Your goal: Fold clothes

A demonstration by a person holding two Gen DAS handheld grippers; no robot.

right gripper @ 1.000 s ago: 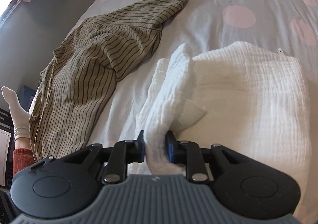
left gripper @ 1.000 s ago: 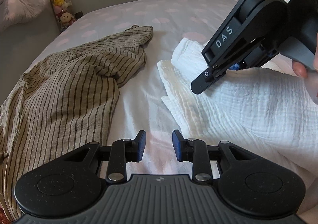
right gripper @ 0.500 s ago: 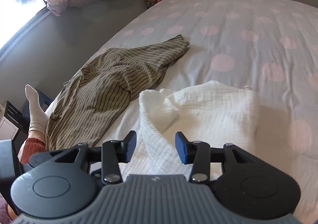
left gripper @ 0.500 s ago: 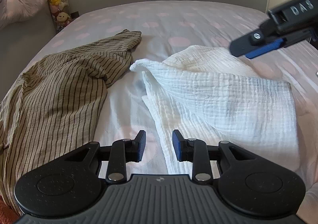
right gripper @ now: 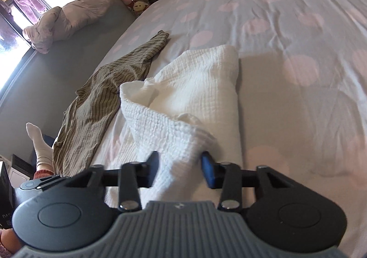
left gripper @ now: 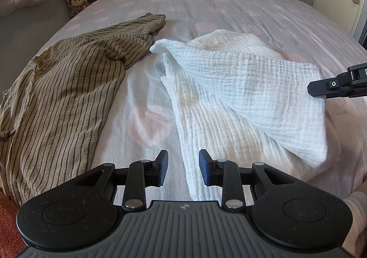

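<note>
Right gripper jaws just closing, pinching white muslin garment mid-frame, partly folded. Left gripper half-open, holding nothing. Striped shirt at left lying unfolded.

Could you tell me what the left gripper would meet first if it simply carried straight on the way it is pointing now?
Most likely the near left edge of the white garment, or the spotted bedsheet just beside it. The left gripper is open and empty, and depth is hard to judge.

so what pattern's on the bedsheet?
Pale grey bedsheet with soft pink polka dots; clearest in the right wrist view.
</note>
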